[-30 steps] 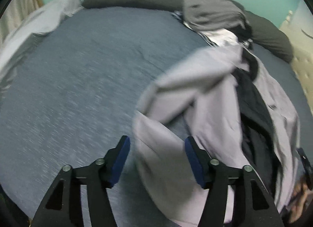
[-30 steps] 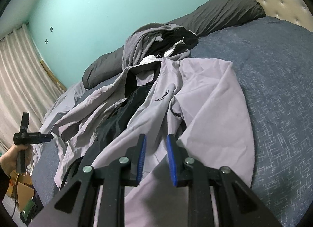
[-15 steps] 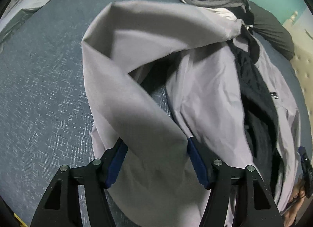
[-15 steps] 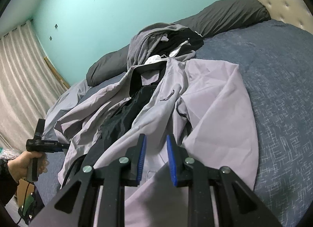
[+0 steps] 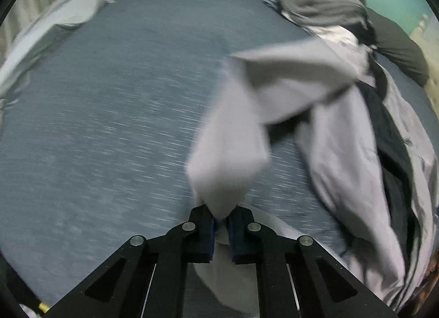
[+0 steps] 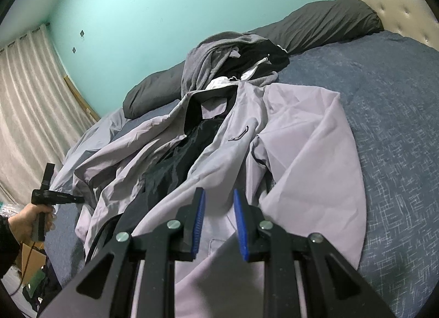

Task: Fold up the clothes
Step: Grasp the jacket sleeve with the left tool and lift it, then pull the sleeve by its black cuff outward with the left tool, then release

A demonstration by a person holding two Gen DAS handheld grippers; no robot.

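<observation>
The left tool (image 5: 221,217) is clamped on the sleeve (image 5: 227,153) of the jacket (image 6: 288,137) spread on the bed (image 5: 109,126), its length running up-right toward the jacket's body, while the right tool (image 6: 216,216) hovers part-open over the hem.

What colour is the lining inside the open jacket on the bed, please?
Black, against the pale lilac-grey jacket; the lining shows best in the right wrist view.

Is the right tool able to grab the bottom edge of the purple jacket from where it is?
Probably yes. The right tool sits just over the purple jacket, jaws slightly apart, with nothing lying between them and the cloth.
</observation>
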